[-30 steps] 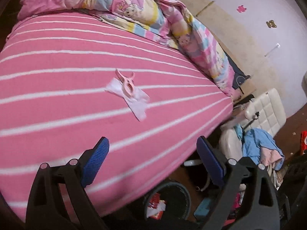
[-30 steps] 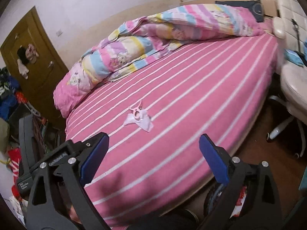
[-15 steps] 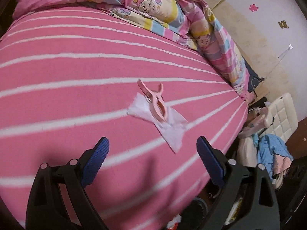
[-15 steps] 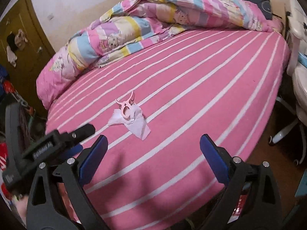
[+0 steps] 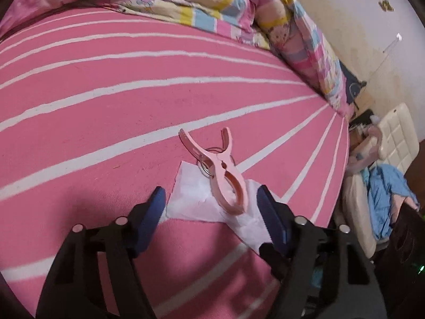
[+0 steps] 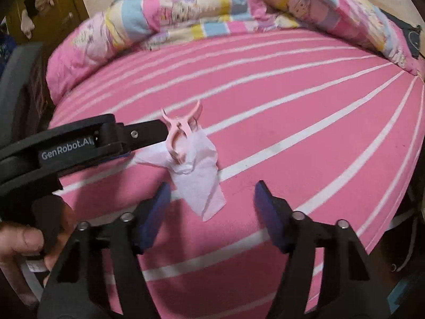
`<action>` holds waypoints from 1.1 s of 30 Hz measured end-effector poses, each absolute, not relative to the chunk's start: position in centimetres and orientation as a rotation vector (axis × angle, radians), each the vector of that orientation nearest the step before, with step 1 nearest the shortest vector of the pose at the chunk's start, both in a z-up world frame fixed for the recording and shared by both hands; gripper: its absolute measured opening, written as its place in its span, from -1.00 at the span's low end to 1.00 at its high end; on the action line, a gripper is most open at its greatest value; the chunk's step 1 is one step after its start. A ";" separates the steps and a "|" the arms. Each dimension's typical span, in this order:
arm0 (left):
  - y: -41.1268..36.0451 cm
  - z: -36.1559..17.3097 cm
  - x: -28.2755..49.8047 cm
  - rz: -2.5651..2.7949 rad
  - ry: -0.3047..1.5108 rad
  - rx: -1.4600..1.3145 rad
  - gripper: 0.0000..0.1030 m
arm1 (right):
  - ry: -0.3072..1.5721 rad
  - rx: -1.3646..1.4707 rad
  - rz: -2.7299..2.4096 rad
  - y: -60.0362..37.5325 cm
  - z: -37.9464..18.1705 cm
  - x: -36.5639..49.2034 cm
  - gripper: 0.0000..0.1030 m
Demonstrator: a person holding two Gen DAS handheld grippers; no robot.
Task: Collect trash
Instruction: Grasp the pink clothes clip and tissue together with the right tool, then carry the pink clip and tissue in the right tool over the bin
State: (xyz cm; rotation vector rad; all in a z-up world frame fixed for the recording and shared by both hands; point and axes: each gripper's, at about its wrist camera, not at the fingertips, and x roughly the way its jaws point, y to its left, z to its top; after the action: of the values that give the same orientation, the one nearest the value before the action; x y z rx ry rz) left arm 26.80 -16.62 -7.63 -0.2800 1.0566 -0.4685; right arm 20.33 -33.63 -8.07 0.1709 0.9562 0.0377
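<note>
My left gripper [image 5: 211, 207] is wide open, empty, straddling the clothespin [image 5: 221, 176] on the tissue [image 5: 194, 199]. I'd grab tissue only, low. Right gripper [image 6: 209, 204] open, empty.

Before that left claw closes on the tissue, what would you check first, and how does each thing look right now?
1. Left gripper open wide enough: ok, both blue pads stand apart.
2. Tissue between its fingers: ok, its near edge lies in the gap.
3. Tissue free to lift: not ok, a pink clothespin lies on top of it.
4. Clothespin actually pinching the tissue: cannot tell.
5. Right gripper out of the way: ok, open and held back from the tissue's near corner, touching nothing.
6. Bed sheet flat around the tissue: ok, no folds to snag.
</note>
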 end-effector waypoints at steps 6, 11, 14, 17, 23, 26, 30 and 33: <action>-17.7 -8.0 27.8 -0.480 1.056 -0.219 0.27 | 0.952 0.162 0.050 -33.6 -8.5 21.7 0.06; -18.6 -8.6 28.3 -0.509 1.044 -0.152 -0.01 | 0.978 0.085 0.063 -32.5 -8.8 22.9 -0.26; -18.8 -8.7 28.3 -0.525 1.037 -0.137 -0.10 | 0.982 0.064 0.078 -32.3 -9.2 23.4 -0.30; -18.9 -8.9 28.2 -0.551 1.047 -0.148 -0.15 | 0.991 0.063 0.072 -32.1 -9.3 23.7 -0.31; -19.5 -8.9 27.8 -0.590 1.048 -0.146 -0.65 | 1.001 0.054 0.097 -31.5 -9.4 23.8 -0.63; -19.7 -9.1 27.6 -0.587 1.048 -0.140 -0.82 | 1.005 0.053 0.109 -31.3 -9.3 23.8 -0.92; -19.3 -9.0 27.7 -0.596 1.052 -0.167 -0.86 | 0.997 0.067 0.109 -31.2 -9.1 23.8 -0.95; -18.9 -8.9 27.7 -0.601 1.055 -0.189 -0.86 | 0.986 0.080 0.108 -31.1 -8.8 23.8 -0.96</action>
State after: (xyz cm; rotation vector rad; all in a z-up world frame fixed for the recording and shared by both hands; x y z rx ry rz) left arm 27.71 -18.94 -8.87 -0.1893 1.0548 -0.6015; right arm 23.79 -31.08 -8.79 0.0802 0.9864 0.1080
